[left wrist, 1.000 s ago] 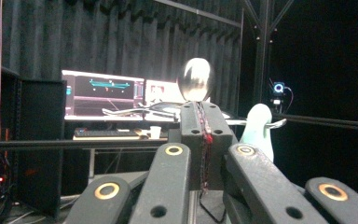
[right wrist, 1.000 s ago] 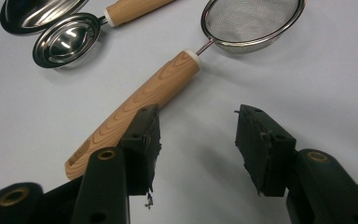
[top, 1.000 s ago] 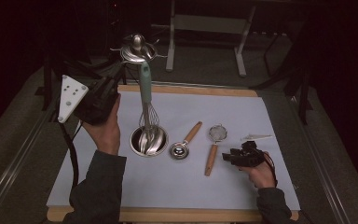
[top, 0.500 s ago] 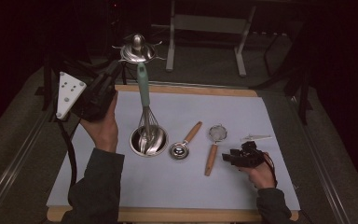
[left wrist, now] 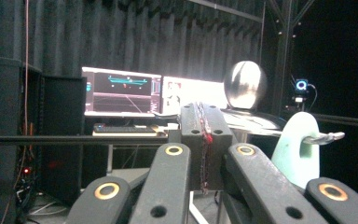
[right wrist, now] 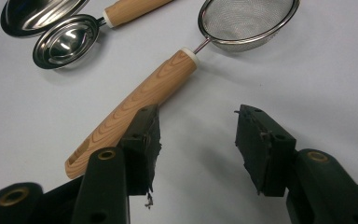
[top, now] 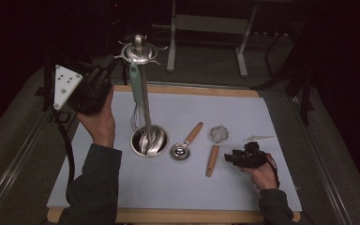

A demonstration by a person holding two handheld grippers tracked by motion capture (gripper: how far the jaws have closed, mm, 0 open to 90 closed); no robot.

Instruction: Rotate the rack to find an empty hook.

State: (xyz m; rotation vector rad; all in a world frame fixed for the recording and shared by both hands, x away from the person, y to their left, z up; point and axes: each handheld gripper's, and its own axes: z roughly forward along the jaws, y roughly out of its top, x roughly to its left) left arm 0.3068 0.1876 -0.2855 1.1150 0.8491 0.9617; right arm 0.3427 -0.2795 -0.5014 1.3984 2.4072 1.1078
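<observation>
Whisk [top: 139, 101] hung on stand [top: 139, 49], just beside left gripper's [left wrist: 204, 135] pressed-together fingers [left wrist: 193, 122].

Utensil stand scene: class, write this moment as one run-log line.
left gripper: shut, empty | right gripper: open beside wooden-handled mesh strainer | mint-handled whisk: hanging on steel utensil stand

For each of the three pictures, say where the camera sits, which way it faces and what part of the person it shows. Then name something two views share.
High view: above the table's near side, looking forward and down; both forearms, left tongs.
Left gripper view: on the raised left tongs, facing level toward monitors; shut jaws.
Right gripper view: on the right tongs, looking down at the mat; open jaws.
Shared: the strainer, in the high and right gripper views.
</observation>
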